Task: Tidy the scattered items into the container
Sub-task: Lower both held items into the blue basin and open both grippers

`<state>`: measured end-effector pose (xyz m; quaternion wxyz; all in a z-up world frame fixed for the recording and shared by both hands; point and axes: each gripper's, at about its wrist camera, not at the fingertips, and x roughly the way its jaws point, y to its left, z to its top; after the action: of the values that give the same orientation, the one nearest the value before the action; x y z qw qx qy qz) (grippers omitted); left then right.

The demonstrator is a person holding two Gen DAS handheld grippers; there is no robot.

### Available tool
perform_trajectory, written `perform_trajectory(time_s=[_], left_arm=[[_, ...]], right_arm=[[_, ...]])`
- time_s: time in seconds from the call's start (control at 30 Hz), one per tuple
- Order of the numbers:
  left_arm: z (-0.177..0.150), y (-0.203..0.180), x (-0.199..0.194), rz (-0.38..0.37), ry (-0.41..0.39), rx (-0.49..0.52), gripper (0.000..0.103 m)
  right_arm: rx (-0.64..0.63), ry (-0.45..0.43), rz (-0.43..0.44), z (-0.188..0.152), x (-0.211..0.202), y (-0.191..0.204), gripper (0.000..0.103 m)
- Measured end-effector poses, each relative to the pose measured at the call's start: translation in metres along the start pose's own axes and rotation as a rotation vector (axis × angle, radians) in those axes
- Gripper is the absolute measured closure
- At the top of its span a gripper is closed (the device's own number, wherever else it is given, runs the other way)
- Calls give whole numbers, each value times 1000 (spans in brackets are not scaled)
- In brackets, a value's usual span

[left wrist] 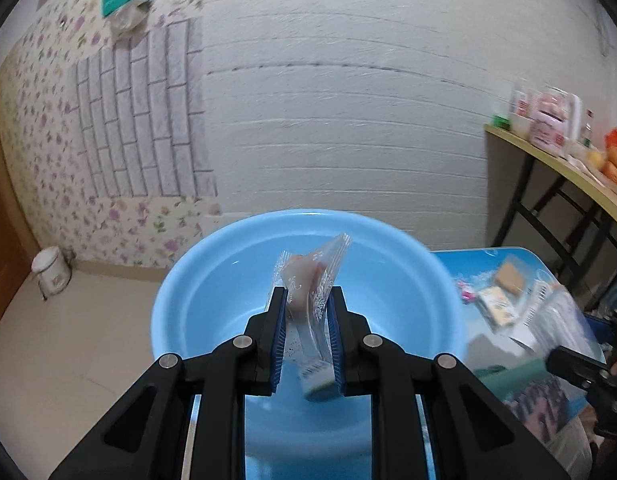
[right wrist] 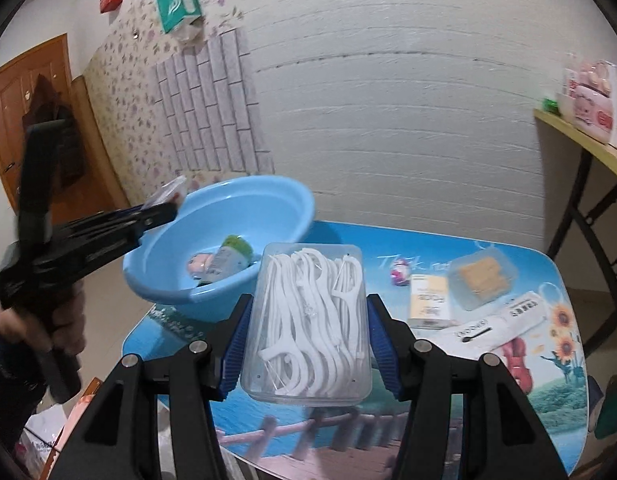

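Observation:
My left gripper [left wrist: 307, 300] is shut on a clear snack packet [left wrist: 312, 280] and holds it above the blue basin [left wrist: 196, 292]. In the right wrist view the left gripper [right wrist: 164, 212] hangs over the basin's [right wrist: 268, 200] left rim, and a green-capped tube [right wrist: 232, 256] and a pink item [right wrist: 198, 262] lie inside. My right gripper [right wrist: 308, 320] is shut on a clear box of white floss picks [right wrist: 308, 320], held above the picture-printed table [right wrist: 548, 392].
On the table to the right lie a small pink candy [right wrist: 400, 272], a yellow box [right wrist: 428, 300], a clear cracker box [right wrist: 480, 276] and a white cotton-swab pack [right wrist: 504, 320]. A side shelf [right wrist: 588, 144] with goods stands at far right.

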<state>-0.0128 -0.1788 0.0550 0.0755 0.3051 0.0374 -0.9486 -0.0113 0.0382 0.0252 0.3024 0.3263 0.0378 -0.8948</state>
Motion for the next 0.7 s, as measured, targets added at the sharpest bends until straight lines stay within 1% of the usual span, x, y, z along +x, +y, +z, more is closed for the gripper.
perform_trajectory(time_s=[0.1,0.2,0.27,0.47,0.53,0.57,0.6,0.63,0.67,0.7], left_arm=[[-2,13,14,-7,23,-31,85],[-5,17,24,-11,46,-17,83],[-7,21,31,2,64,-10,81],[-7,39,38,-4,61,-48,74],[-8,44,43,3,94,-63,60],[-8,47,46,-1,110,-77,44],[-8,51,49,-12,125,-100,39],[-8,54,50,-19,131,-114,39],[-8,55,48,-19,120,-121,39],[-8,56,47,-21,110,-124,35]], right_arm=[[-8,13,-6,8,12,7,46],[-22,17,2,17,23,19,46],[-39,15,14,25,30,28,46],[-79,22,27,45,53,54,46],[-76,51,33,49,65,56,46],[-78,67,33,51,70,58,46],[-83,76,32,53,74,60,46],[-90,83,29,54,77,62,46],[-102,85,22,56,81,65,46],[-107,86,20,56,83,66,46]])
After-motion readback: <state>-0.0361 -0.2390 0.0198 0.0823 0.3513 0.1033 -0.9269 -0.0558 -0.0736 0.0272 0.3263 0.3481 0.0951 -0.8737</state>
